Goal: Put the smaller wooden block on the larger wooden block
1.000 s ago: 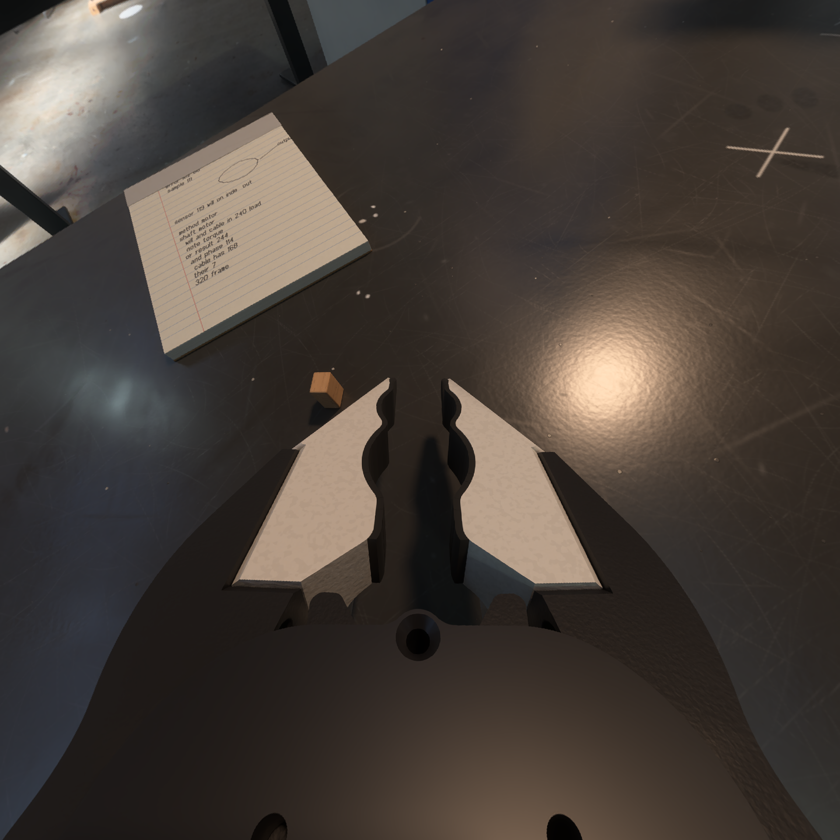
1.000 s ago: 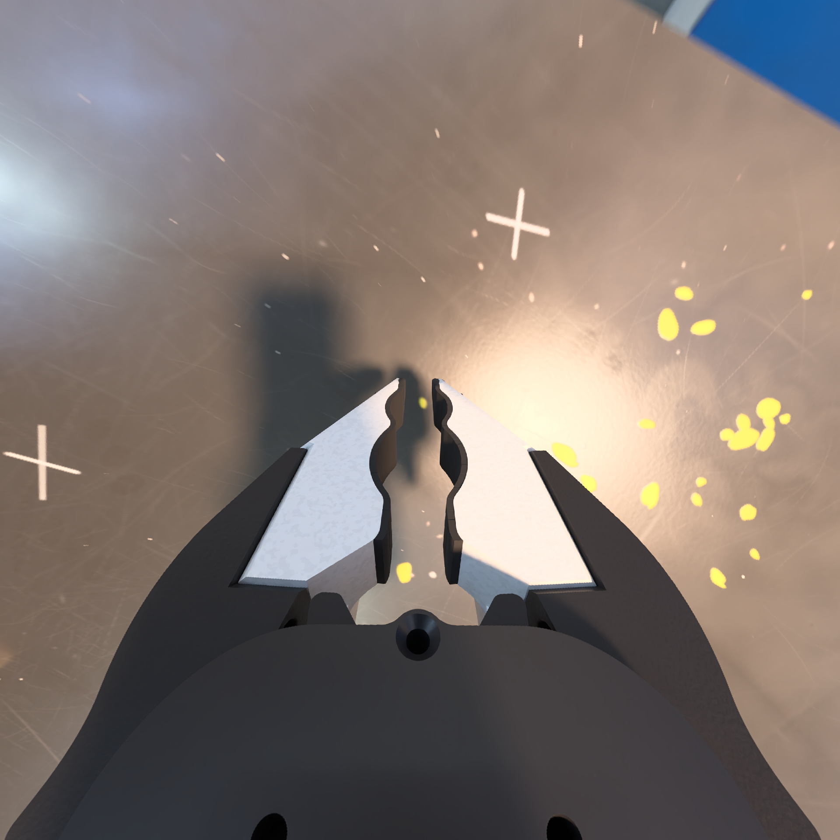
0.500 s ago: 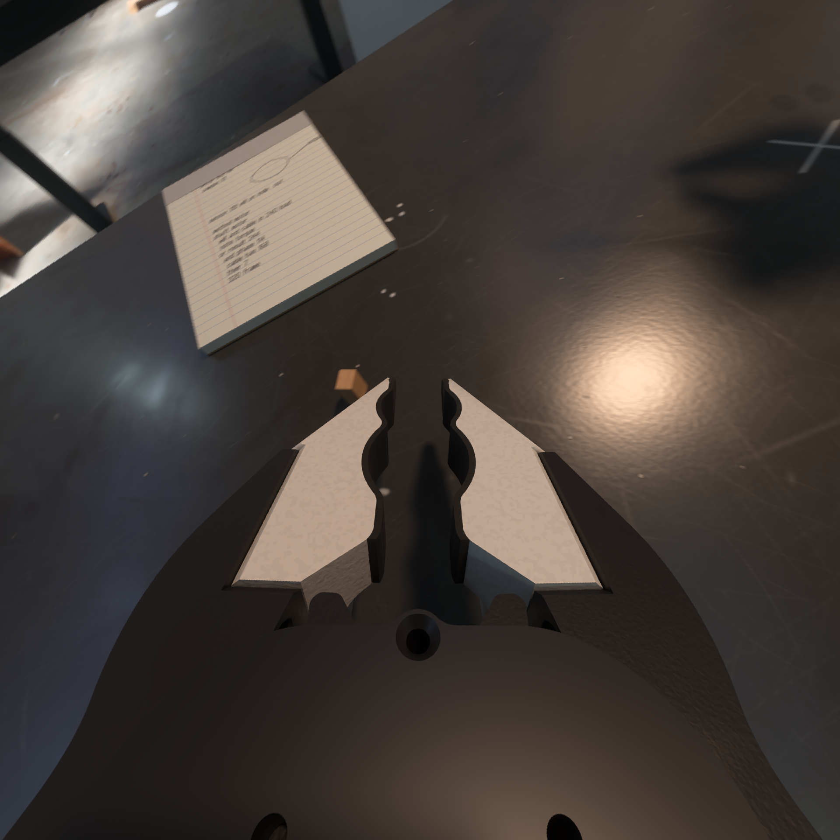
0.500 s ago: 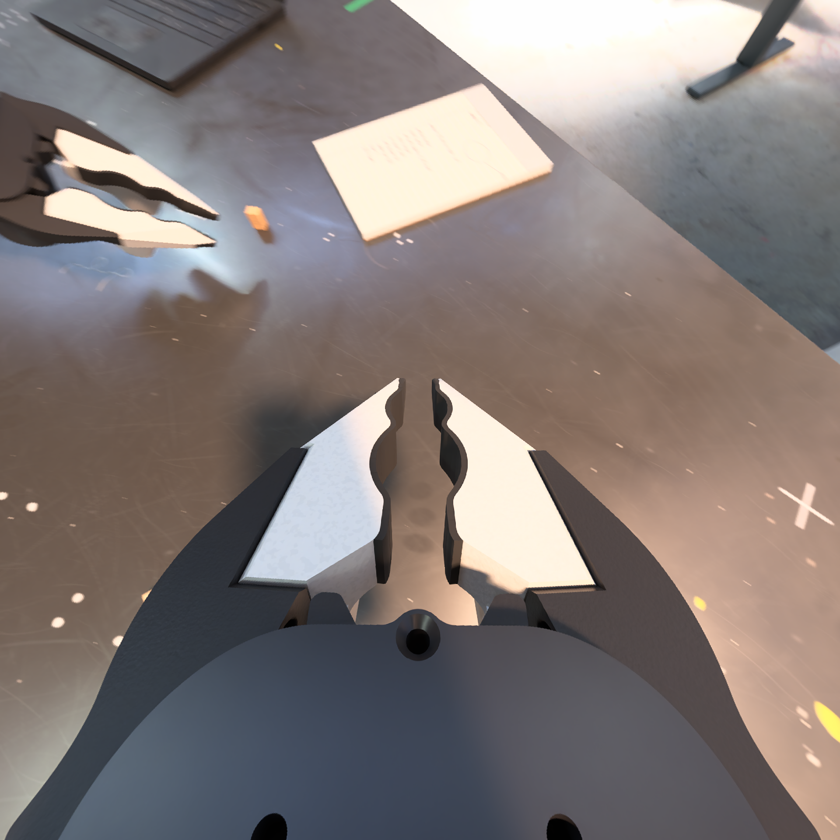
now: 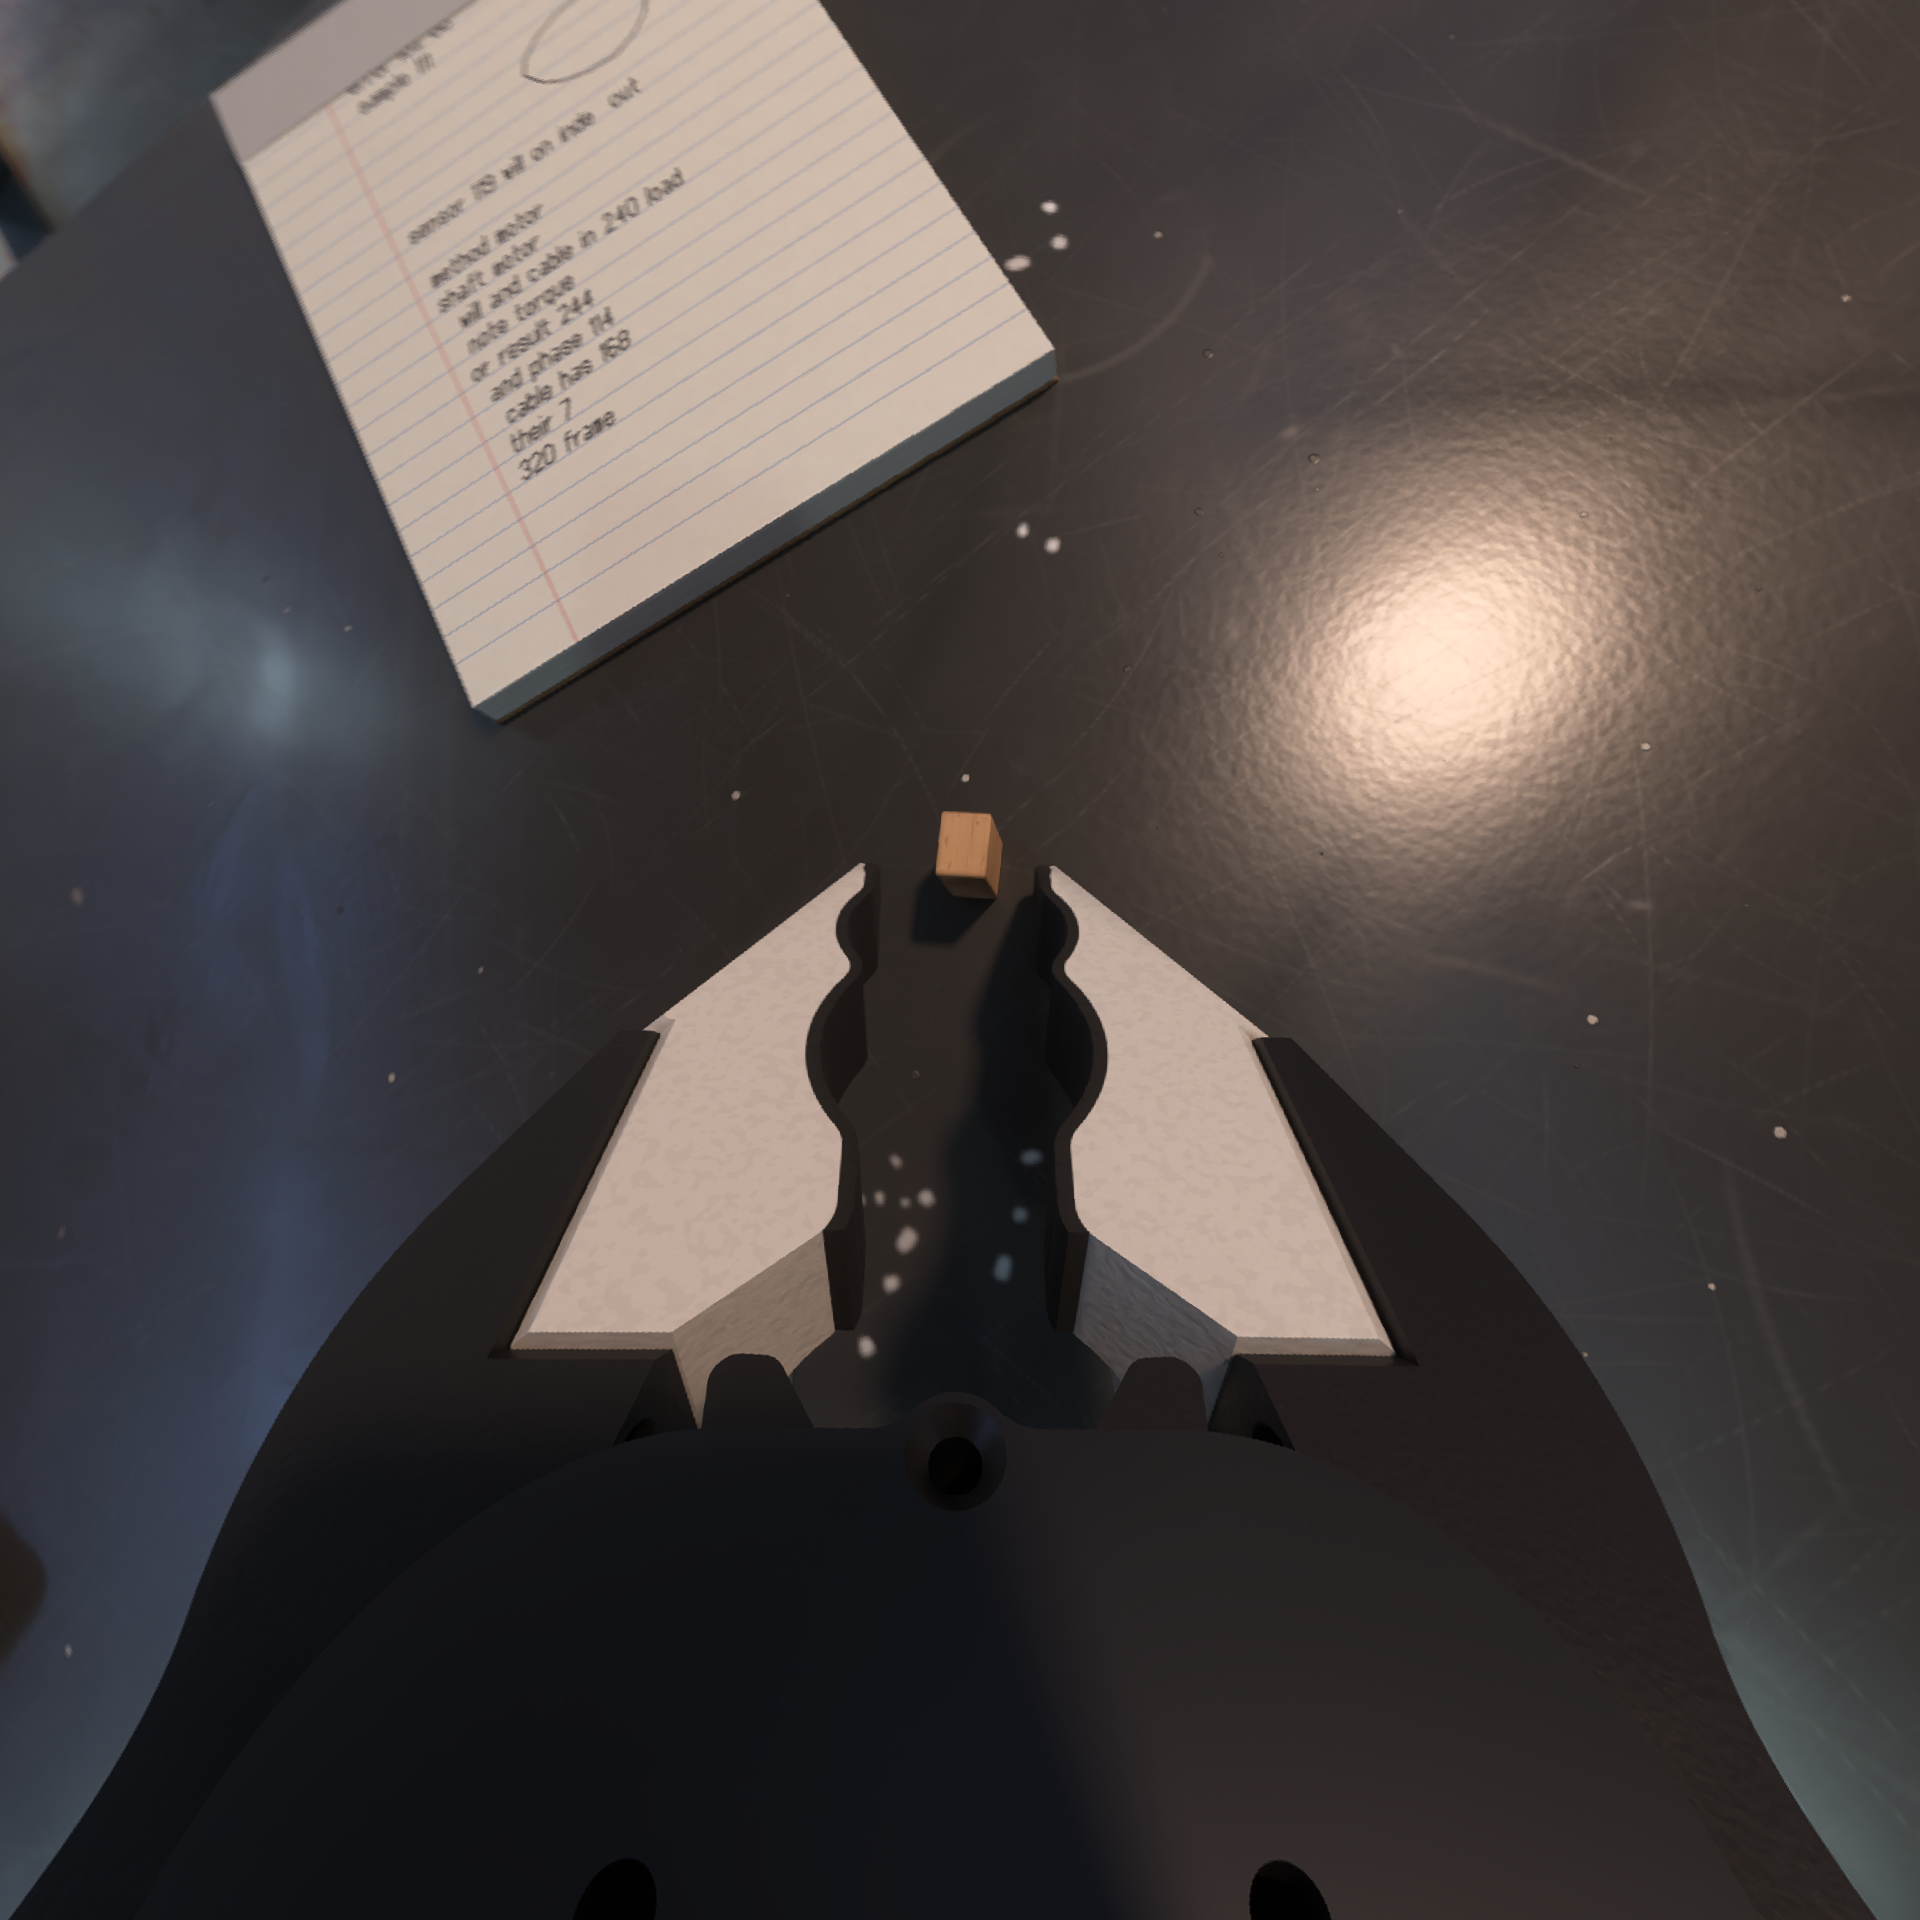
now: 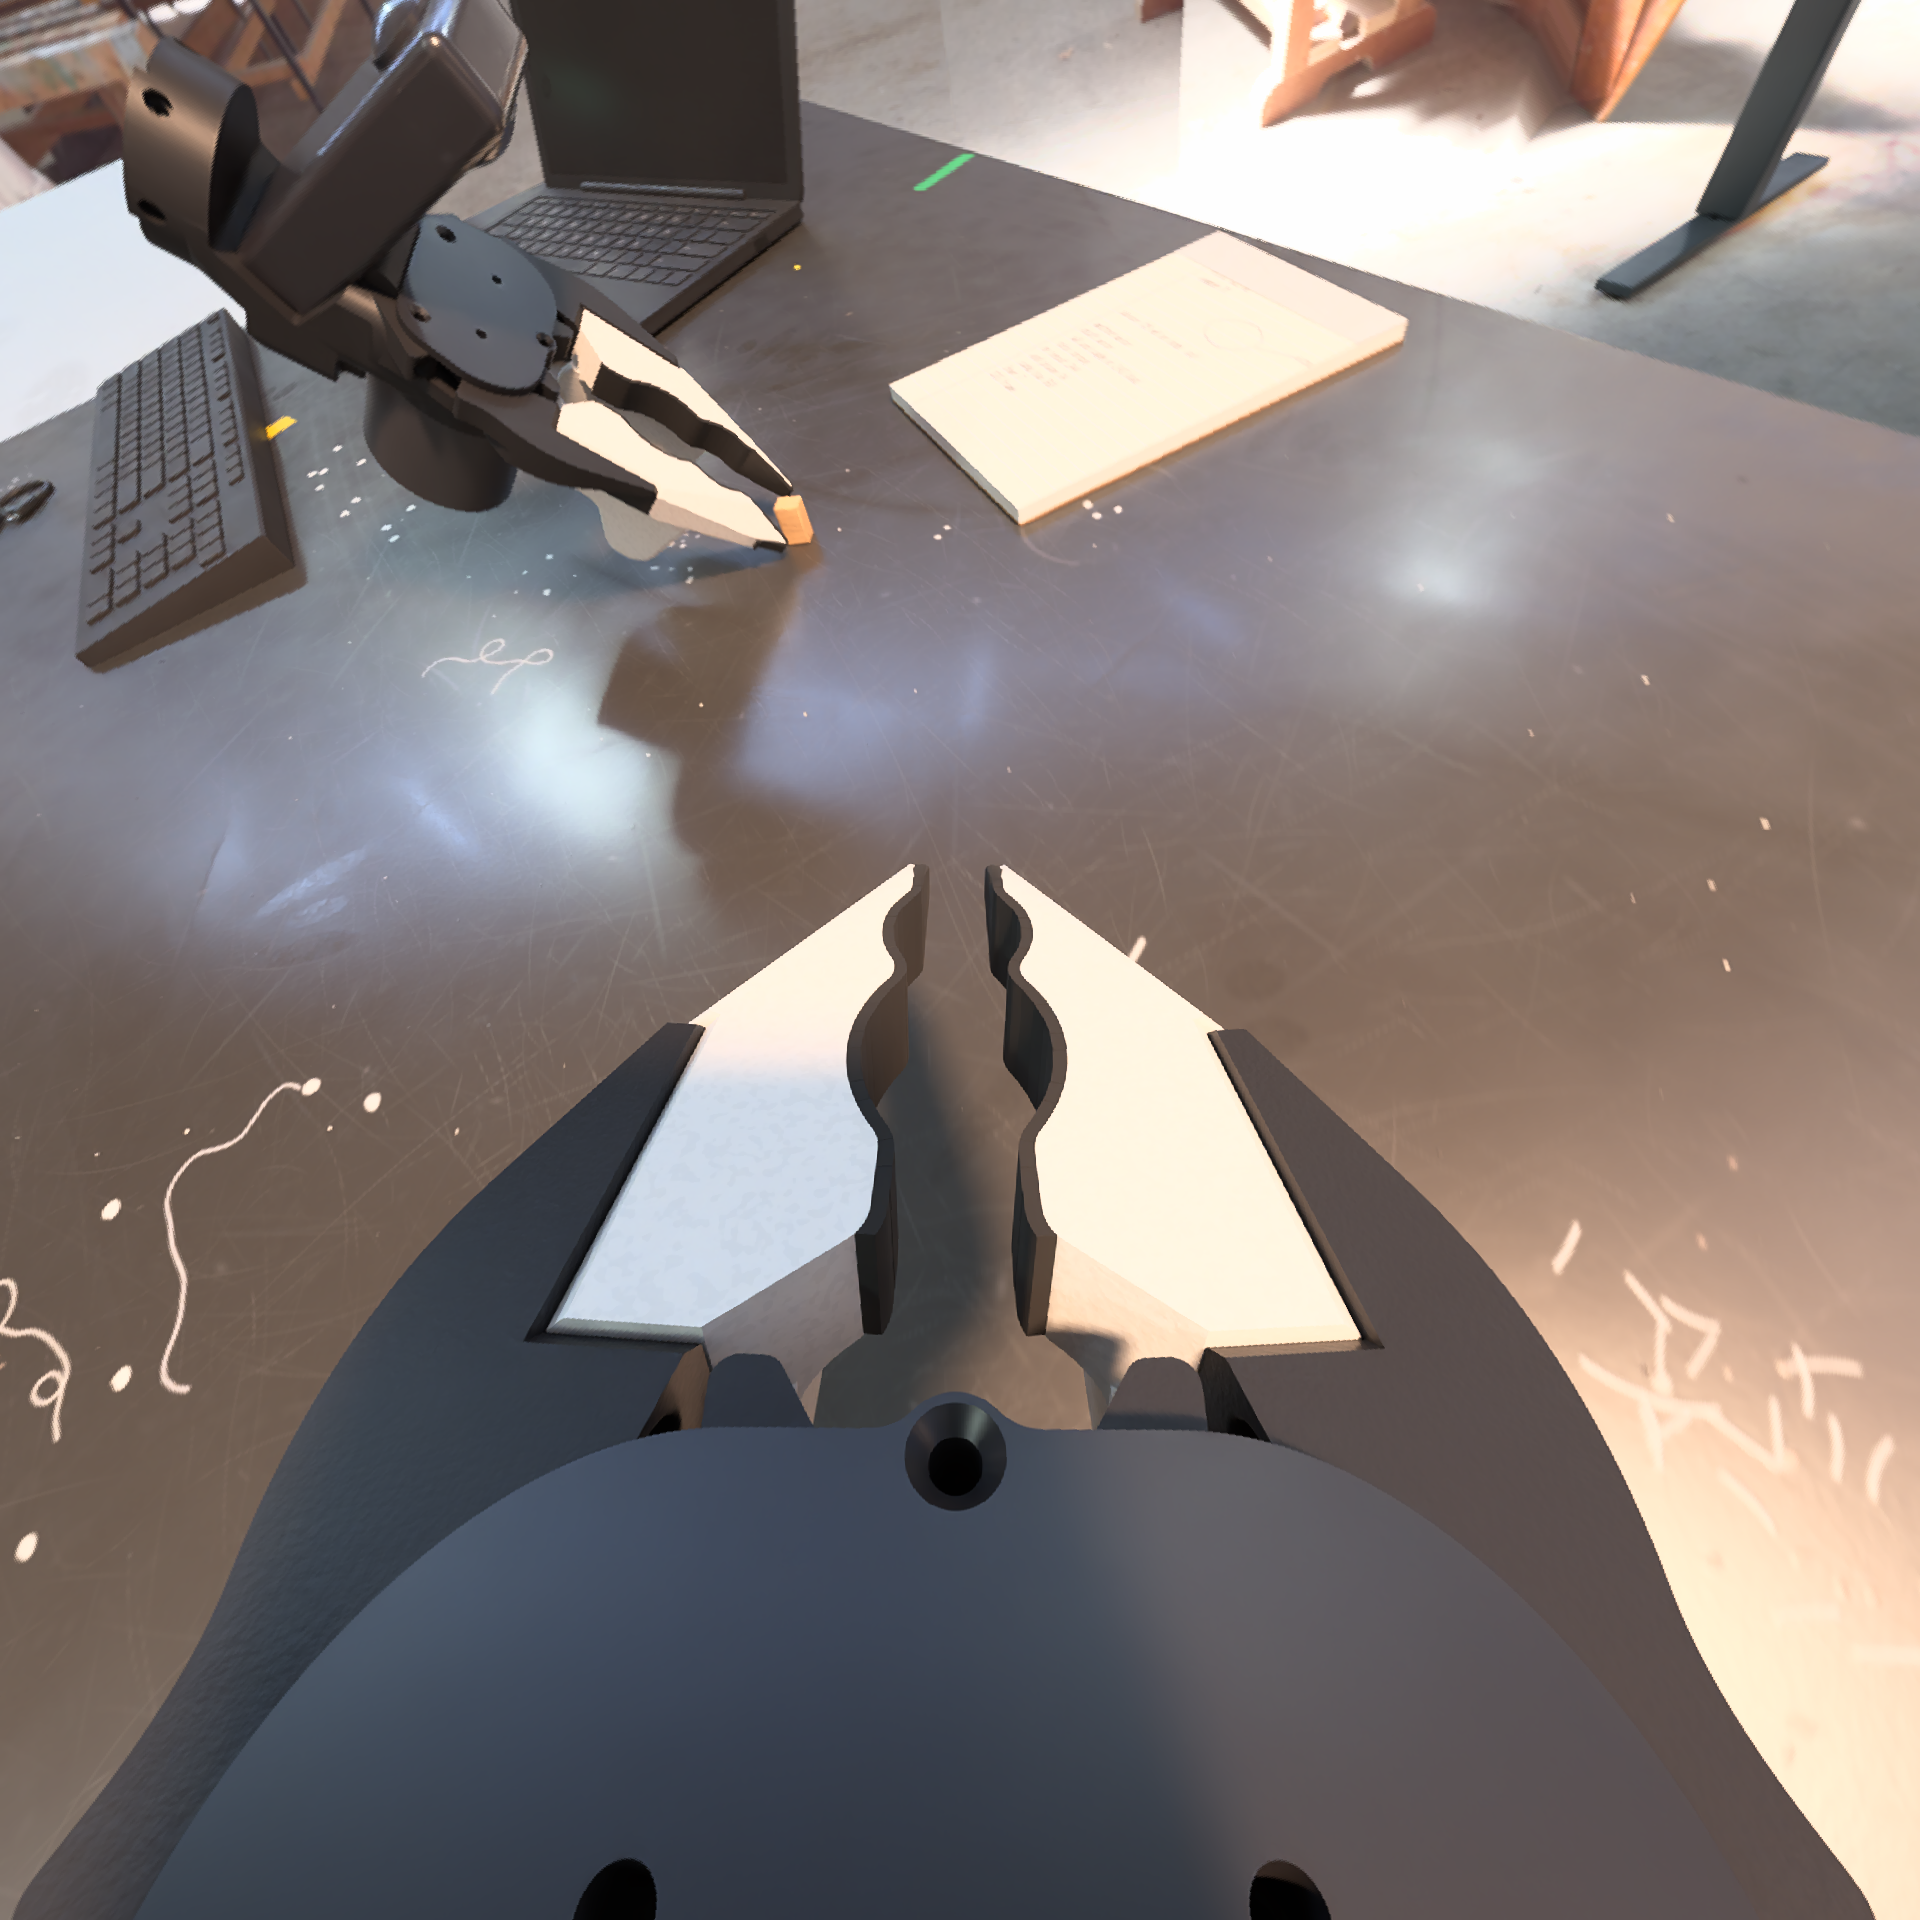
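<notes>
A dark, scratched table [image 5: 1455, 312] fills both views, with bright glare patches and small white paint specks.

In the left wrist view, the left gripper [image 5: 956, 883] points down at the table with its jaws parted by a moderate gap and nothing between them. A small wooden block [image 5: 967, 854] sits on the table just past the fingertips, in line with the gap and a little nearer the right finger. It touches neither finger in this view. Beyond the block, up and to the left, lies a lined notepad [image 5: 623, 343] with handwriting on it, flat on the table and set at an angle.

In the right wrist view, the right gripper [image 6: 954, 883] hovers over a bare stretch of table, well apart from the block. Its jaws are open by a narrow gap and hold nothing. Far off at upper left the left gripper [image 6: 774, 514] slants down toward the table, its tips right at the block [image 6: 795, 518]; from here the block looks just beside the lower tip, and whether they touch cannot be told. The notepad [image 6: 1143, 374] lies to the right of the block. Behind the left gripper stand an open laptop [image 6: 655, 197] and, farther left, a dark keyboard [image 6: 177, 488]. A dark cylinder [image 6: 436, 457] stands on the table under the left gripper's body. White chalk-like scribbles mark the table near the right gripper.

Only one wooden block can be seen; a larger block does not show in either view.
</notes>
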